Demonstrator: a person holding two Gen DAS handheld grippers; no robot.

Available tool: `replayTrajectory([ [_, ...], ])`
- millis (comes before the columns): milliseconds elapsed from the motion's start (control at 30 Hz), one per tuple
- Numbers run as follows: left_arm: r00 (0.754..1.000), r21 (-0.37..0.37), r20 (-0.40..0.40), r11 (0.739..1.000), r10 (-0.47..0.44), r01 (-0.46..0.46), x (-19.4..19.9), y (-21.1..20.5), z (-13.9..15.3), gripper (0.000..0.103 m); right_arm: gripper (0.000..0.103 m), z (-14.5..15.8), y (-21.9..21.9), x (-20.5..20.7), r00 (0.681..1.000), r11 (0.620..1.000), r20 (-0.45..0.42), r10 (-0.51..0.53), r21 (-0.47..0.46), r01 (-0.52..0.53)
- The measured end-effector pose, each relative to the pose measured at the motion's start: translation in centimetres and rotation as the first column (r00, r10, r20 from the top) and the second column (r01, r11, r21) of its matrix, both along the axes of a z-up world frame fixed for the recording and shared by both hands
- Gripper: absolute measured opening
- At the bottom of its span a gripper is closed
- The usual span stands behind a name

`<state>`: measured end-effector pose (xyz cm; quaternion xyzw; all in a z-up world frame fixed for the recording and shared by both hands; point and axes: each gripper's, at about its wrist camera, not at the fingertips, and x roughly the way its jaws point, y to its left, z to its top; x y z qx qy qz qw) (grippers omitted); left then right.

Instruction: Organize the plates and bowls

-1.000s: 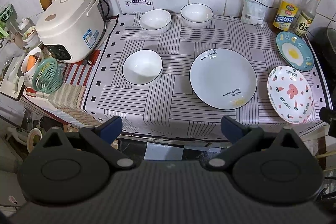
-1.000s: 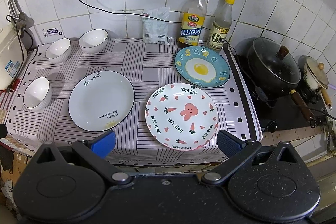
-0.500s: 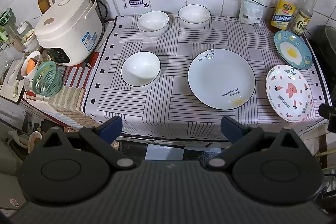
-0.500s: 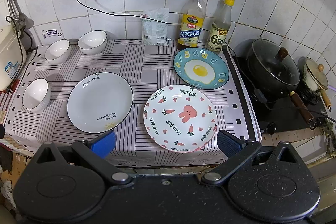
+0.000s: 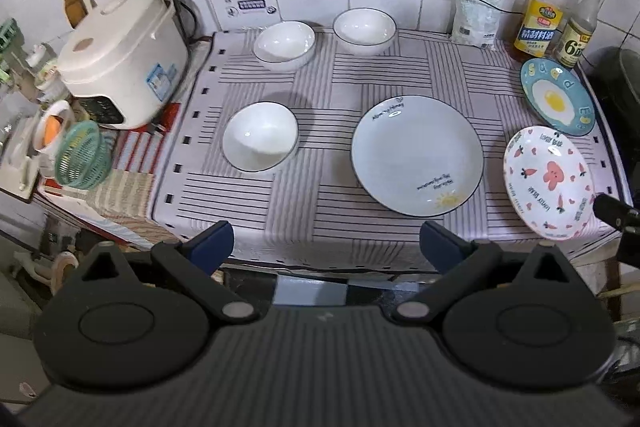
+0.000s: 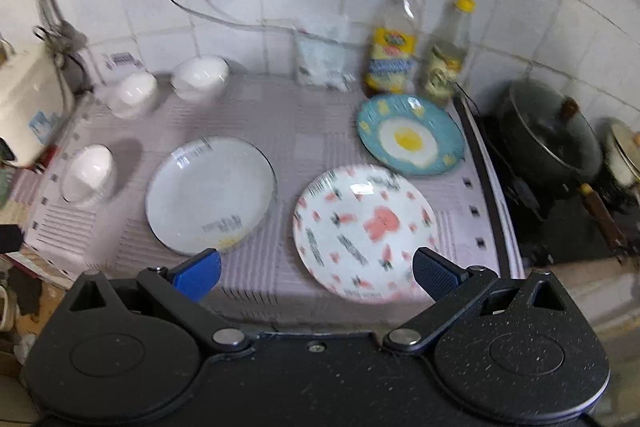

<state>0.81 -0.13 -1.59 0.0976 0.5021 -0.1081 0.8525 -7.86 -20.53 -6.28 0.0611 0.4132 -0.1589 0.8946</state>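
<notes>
White plate [image 5: 417,155]: I read "Morning Honey", 12 o'clock of left tongs [image 5: 328,243], spread.
Pink plate [image 6: 366,231]: "LOVELY BEAR", touching right tongs [image 6: 318,273], spread.
Bottle [image 5: 576,41]: "6".

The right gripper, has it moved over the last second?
Yes. The right gripper has moved forward: its fingertips now overlap the bunny plate near edge, which earlier lay clear beyond them.
</notes>
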Motion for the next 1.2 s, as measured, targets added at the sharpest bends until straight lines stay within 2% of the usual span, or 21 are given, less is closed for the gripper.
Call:
replayTrajectory([
  [67, 1.0, -0.048, 0.014, 0.999, -0.017, 0.018, 0.8, 0.1, -0.2, 0.101, 0.103, -0.3, -0.3, 0.0, 0.996, 1.0, 0.08, 0.029, -0.002, -0.029],
  [167, 0.999, -0.108, 0.016, 0.994, -0.034, 0.035, 2.5, 0.1, -1.2, 0.101, 0.103, -1.5, -1.0, 0.8, 0.977, 0.995, 0.2, 0.073, 0.048, -0.084],
  [267, 1.0, -0.154, 0.012, 0.988, -0.023, 0.024, 4.7, 0.0, -3.1, 0.101, 0.103, -3.2, -1.7, 2.6, 0.968, 0.985, 0.235, 0.085, 0.13, -0.118],
  [367, 1.0, -0.16, 0.019, 0.987, -0.025, 0.028, 6.9, -0.5, -5.7, 0.099, 0.1, -5.6, -1.6, 4.6, 0.962, 0.972, 0.245, 0.12, 0.167, -0.164],
  [500, 0.999, -0.175, -0.026, 0.984, -0.04, 0.035, 10.1, -0.9, -10.6, 0.093, 0.092, -9.3, -1.1, 7.3, 0.958, 0.951, 0.228, 0.173, 0.213, -0.222],
  [633, 0.995, -0.153, -0.074, 0.986, -0.073, 0.061, 11.9, -2.0, -15.0, 0.091, 0.091, -12.8, -0.8, 8.9, 0.968, 0.943, 0.193, 0.16, 0.26, -0.208],
  [767, 0.987, -0.106, -0.127, 0.991, -0.097, 0.083, 13.0, -2.9, -19.0, 0.091, 0.09, -16.6, 0.0, 10.1, 0.985, 0.938, 0.108, 0.131, 0.307, -0.158],
  [867, 0.985, -0.094, -0.147, 0.993, -0.091, 0.078, 13.7, -3.0, -20.8, 0.09, 0.087, -19.0, 0.4, 10.2, 0.995, 0.918, 0.073, 0.074, 0.385, -0.097],
  [933, 0.982, -0.109, -0.161, 0.991, -0.097, 0.08, 14.1, -3.0, -21.5, 0.077, 0.083, -20.1, 0.6, 10.4, 0.995, 0.904, 0.084, 0.056, 0.418, -0.086],
  [967, 0.982, -0.137, -0.159, 0.987, -0.104, 0.082, 14.3, -2.8, -21.7, 0.063, 0.081, -20.4, 0.7, 10.5, 0.995, 0.904, 0.094, 0.041, 0.422, -0.077],
  [1033, 0.982, -0.169, -0.145, 0.981, -0.124, 0.099, 14.9, -2.8, -22.0, 0.061, 0.078, -20.9, 0.5, 10.7, 0.993, 0.91, 0.122, 0.003, 0.411, -0.053],
  [1133, 0.981, -0.17, -0.143, 0.979, -0.134, 0.109, 15.8, -3.1, -22.7, 0.046, 0.07, -21.2, -0.1, 11.1, 0.987, 0.926, 0.154, -0.046, 0.376, -0.016],
  [1167, 0.978, -0.175, -0.16, 0.979, -0.136, 0.107, 16.0, -3.1, -22.9, 0.037, 0.065, -21.3, -0.4, 11.2, 0.984, 0.926, 0.171, -0.057, 0.378, -0.012],
  [1200, 0.974, -0.21, -0.176, 0.972, -0.143, 0.104, 16.3, -3.0, -23.0, 0.031, 0.06, -21.2, -0.5, 11.3, 0.982, 0.923, 0.176, -0.071, 0.384, -0.002],
])
